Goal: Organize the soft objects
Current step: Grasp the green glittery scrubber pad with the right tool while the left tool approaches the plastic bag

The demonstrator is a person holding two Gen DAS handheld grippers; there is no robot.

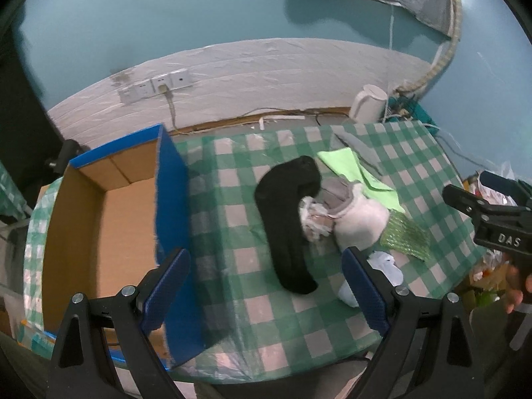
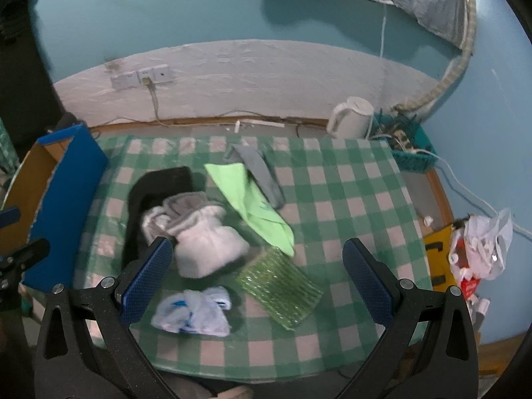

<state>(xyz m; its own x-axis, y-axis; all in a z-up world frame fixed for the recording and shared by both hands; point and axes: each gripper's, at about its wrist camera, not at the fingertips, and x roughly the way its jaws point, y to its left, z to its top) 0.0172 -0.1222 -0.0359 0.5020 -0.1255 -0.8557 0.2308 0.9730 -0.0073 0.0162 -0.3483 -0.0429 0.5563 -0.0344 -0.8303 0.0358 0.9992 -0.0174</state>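
A pile of soft things lies on the green checked table [image 1: 239,196] [image 2: 349,199]: a long black sock [image 1: 286,219] [image 2: 156,183], a fluffy white and grey sock [image 1: 355,219] [image 2: 202,239], a light green cloth [image 1: 359,173] [image 2: 252,202], a grey sock [image 2: 262,173], a green bubble-wrap pad [image 1: 404,237] [image 2: 281,287] and a small white and blue cloth [image 1: 385,272] [image 2: 194,312]. An empty cardboard box with blue walls [image 1: 109,219] [image 2: 63,199] stands at the left. My left gripper [image 1: 266,282] hovers open above the black sock's near end. My right gripper [image 2: 257,279] hangs open over the bubble-wrap pad.
A white kettle [image 1: 367,103] [image 2: 349,118] and a teal basket of cables [image 2: 409,153] sit at the table's far right. Wall sockets with a plugged cable [image 1: 159,86] are behind. Plastic bags and clutter [image 2: 478,249] lie on the floor at the right.
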